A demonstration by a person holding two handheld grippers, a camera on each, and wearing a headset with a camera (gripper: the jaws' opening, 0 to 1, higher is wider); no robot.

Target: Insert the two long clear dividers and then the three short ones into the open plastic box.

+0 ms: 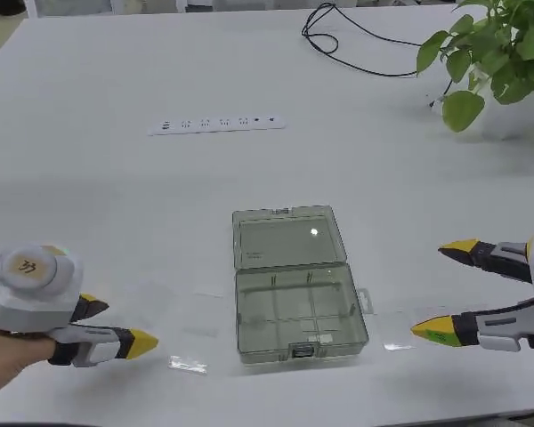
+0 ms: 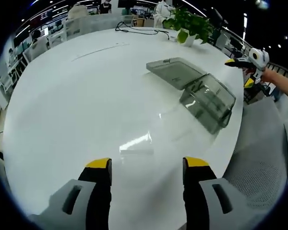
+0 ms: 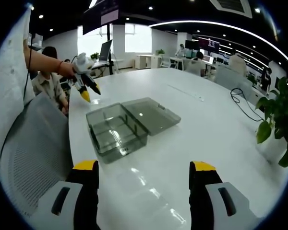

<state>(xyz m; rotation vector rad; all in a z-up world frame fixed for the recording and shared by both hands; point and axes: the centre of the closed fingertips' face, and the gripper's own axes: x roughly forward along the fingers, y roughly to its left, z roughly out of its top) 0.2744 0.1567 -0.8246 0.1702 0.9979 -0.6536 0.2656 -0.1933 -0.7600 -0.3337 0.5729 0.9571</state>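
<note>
Box [image 1: 298,294] sits between left gripper [image 1: 120,325] and right gripper [image 1: 440,288], jaws wide, empty (cap [image 1: 27,267] reads "33").

- Plastic box [image 1: 301,316]: smoky grey-green, translucent; the lid has the same tint.
- Table [image 1: 107,196] under the box: plain white.
- Clear divider [image 1: 189,364], left of the box: colourless, with bright glints.
- Power strip [image 1: 216,123], beyond the box: white, with dark sockets.
- Cable [image 1: 338,40], beyond the box: black.
- Plant [image 1: 503,44], beyond and right of the box: green leaves.
- Left gripper [image 1: 120,323]: white-grey body, black fingers, yellow tips.
- Right gripper [image 1: 440,288]: same colours.
- Chair [image 3: 33,153]: grey mesh.
</note>
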